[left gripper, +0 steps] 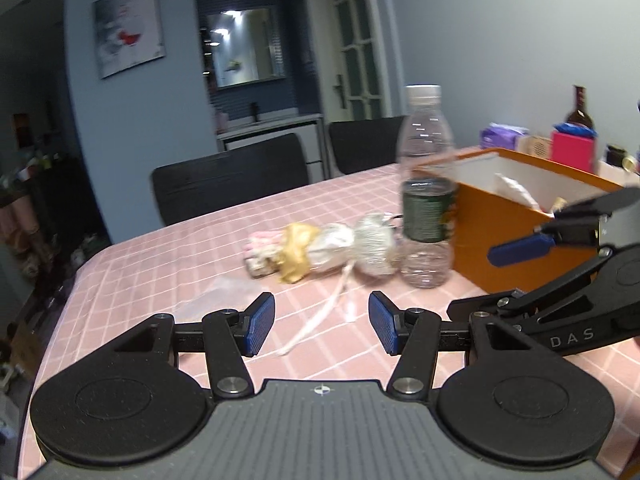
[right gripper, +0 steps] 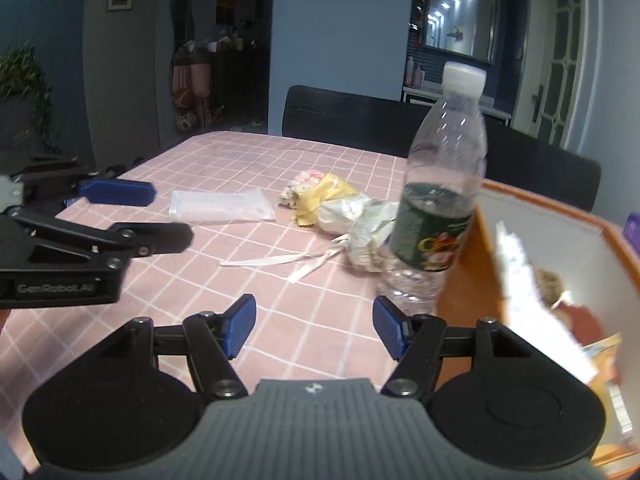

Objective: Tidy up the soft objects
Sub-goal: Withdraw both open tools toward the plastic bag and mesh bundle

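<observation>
A soft bundle of crumpled white, yellow and pink cloth [left gripper: 320,246] with loose white ribbons [left gripper: 324,316] lies on the pink checked tablecloth [left gripper: 160,264]. It also shows in the right wrist view [right gripper: 340,208]. A flat clear plastic bag [right gripper: 222,206] lies to its left. My left gripper [left gripper: 322,322] is open and empty, hovering short of the ribbons. My right gripper [right gripper: 314,322] is open and empty, near the bottle. Each gripper shows in the other's view, the right one [left gripper: 560,240] and the left one [right gripper: 104,216].
A clear plastic water bottle [left gripper: 426,188] with a dark label stands upright beside the bundle, against an orange box [left gripper: 516,220] open at the top, holding papers and small items. Black chairs [left gripper: 228,176] line the far edge. Bottles and packets stand behind the box.
</observation>
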Motion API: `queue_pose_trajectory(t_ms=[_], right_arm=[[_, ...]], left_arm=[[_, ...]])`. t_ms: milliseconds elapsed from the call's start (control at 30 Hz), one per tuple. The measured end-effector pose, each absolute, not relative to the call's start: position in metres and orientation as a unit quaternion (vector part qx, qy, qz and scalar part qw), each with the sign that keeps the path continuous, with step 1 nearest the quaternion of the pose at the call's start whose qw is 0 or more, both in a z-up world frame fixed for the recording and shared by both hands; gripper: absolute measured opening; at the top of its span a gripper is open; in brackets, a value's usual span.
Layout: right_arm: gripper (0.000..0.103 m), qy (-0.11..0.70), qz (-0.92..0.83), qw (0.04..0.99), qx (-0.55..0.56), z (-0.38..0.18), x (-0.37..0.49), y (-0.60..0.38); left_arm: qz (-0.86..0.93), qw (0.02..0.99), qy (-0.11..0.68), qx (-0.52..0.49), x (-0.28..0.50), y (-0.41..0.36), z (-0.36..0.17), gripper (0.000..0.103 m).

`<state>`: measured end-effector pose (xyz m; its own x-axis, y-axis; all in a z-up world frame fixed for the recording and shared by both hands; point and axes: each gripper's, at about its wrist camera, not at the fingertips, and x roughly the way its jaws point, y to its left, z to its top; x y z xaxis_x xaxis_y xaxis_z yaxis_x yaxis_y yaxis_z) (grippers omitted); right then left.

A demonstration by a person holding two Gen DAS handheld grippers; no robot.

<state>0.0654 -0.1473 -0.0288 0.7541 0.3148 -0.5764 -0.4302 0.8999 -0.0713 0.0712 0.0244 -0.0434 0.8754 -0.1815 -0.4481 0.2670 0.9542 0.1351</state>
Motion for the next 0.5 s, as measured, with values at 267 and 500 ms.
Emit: queue_pose_trajectory(t_ms=[267,500], right_arm=[[0.064,0.301,0.181,0.935,-0.050,-0.062,0.087,-0.123],[0.064,0.310,0.192,0.930,-0.043,-0.074,0.102,-0.106]], left_arm=[[-0.077,0.968,0.229,0.074,0.079,0.057,-0.063,0.064],[-0.063,0.962,0.245,0.100,0.099,0.073,-0.071,0.070]])
